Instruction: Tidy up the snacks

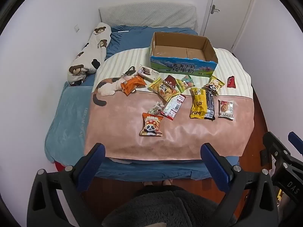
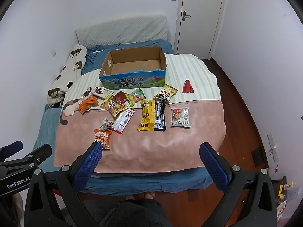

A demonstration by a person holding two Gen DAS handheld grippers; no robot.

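Both tongs hang above the foot of a bed (image 1: 113,41), tilted down toward it, and both stand wide open with nothing between their blue pads. The left tongs (image 1: 152,153) frame the near edge of a pink and cream striped blanket (image 1: 180,136); the right tongs (image 2: 151,152) do the same from a little further right, and the left tool's black body shows at the lower left of the right wrist view.

The snacks lie scattered over the blanket, none of them in the cardboard box (image 1: 181,56). That box, open at the top and empty, sits on the striped part at the far side of the spread, its blue printed wall facing the person. Nearest the tongs is an orange panda packet (image 1: 151,123), with a small clear wrapper (image 1: 156,108) and a red and white sachet (image 1: 174,105) just beyond it. To the right, a long yellow packet (image 1: 197,103) lies touching a black bar (image 1: 210,105), and a white cookie packet (image 1: 226,109) is just beside them. Closer to the box are a yellow chip bag (image 1: 163,89), a green candy bag (image 1: 186,83), a second panda packet (image 1: 214,85), an orange packet (image 1: 133,84) and a biscuit box (image 1: 148,72). A small red packet (image 1: 231,82) lies apart at the right edge.

A bear-print pillow (image 1: 90,54) lies along the left wall.
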